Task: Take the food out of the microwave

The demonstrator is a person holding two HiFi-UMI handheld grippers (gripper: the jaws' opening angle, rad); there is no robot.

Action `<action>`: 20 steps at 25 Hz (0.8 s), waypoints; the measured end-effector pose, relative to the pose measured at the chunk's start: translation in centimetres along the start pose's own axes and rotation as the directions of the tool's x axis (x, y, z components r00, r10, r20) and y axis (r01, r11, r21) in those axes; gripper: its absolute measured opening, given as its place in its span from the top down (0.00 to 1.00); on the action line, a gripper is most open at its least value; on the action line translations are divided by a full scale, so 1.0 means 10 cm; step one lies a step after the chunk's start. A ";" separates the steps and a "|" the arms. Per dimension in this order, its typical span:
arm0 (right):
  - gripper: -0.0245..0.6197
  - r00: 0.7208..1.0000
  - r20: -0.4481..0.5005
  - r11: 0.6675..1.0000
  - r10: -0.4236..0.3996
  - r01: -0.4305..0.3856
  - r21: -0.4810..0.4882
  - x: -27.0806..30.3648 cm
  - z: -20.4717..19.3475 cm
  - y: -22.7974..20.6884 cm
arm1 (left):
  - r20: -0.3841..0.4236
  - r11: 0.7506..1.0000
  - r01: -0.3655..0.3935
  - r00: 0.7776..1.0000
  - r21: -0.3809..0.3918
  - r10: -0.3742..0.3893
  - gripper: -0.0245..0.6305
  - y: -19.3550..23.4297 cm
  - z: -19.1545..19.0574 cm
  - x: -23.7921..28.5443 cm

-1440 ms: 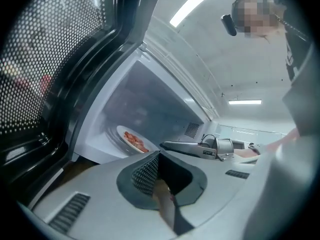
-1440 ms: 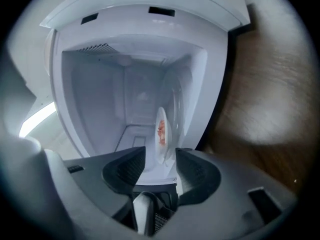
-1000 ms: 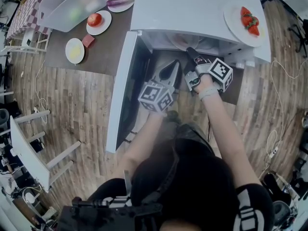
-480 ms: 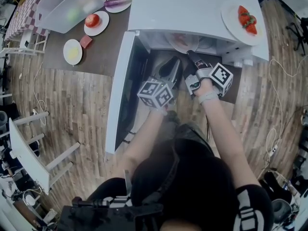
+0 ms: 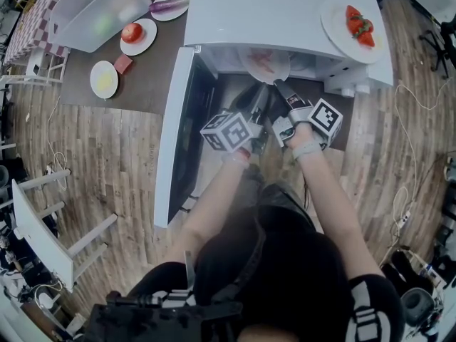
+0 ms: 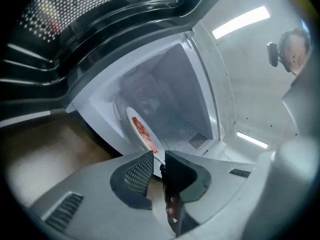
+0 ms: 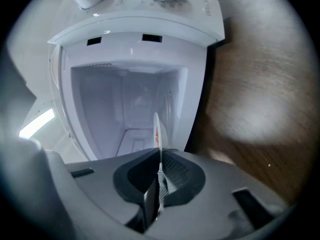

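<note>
A white plate of pinkish food (image 5: 265,63) sticks out of the open white microwave (image 5: 271,13) at its front edge. My right gripper (image 5: 279,85) is shut on the plate's near rim (image 7: 156,129); its jaws have just been closing with the rim between them (image 7: 160,159). My left gripper (image 5: 255,100) is just left of it, rolled on its side. In the left gripper view the plate (image 6: 141,131) reaches the narrow gap between the jaws (image 6: 158,164), which stand slightly apart. The cavity behind the plate looks bare.
The microwave door (image 5: 178,127) hangs open on the left. A plate of strawberries (image 5: 356,27) lies on the microwave's top. On the brown table to the left are a tomato plate (image 5: 135,33), a yellow plate (image 5: 105,79) and a clear bin (image 5: 100,9).
The plate has slid further out of the microwave with the right gripper on its rim. The left gripper has rolled and come close beside the plate's edge.
</note>
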State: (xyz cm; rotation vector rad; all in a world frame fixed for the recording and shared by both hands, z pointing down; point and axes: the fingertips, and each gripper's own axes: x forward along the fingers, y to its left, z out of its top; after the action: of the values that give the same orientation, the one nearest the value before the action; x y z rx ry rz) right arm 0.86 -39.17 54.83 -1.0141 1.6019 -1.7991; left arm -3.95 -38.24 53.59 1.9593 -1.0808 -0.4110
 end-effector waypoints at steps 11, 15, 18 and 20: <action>0.94 1.000 -0.002 1.000 0.015 -0.015 0.001 -0.12 -0.02 -0.01 | -0.016 0.997 0.008 1.000 -0.083 -0.009 0.83 -0.01 -0.12 -0.05; 0.94 1.000 -0.009 1.000 0.022 -0.022 -0.006 -0.14 -0.03 0.00 | -0.009 0.995 0.009 1.000 -0.099 -0.009 0.83 -0.01 -0.12 -0.03; 0.94 1.000 -0.010 1.000 0.024 -0.024 -0.006 -0.16 -0.02 -0.01 | -0.019 0.996 -0.001 1.000 -0.084 0.000 0.83 -0.03 -0.14 0.00; 0.94 1.000 -0.011 1.000 0.022 -0.022 -0.006 -0.19 -0.02 -0.02 | -0.026 0.998 -0.012 1.000 -0.066 0.010 0.83 -0.04 -0.16 0.00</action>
State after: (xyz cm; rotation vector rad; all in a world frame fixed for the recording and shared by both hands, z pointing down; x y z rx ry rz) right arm 1.83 -37.58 54.62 -0.9874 1.6200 -1.7890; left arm -2.75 -37.33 54.20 1.8951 -1.0486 -0.4095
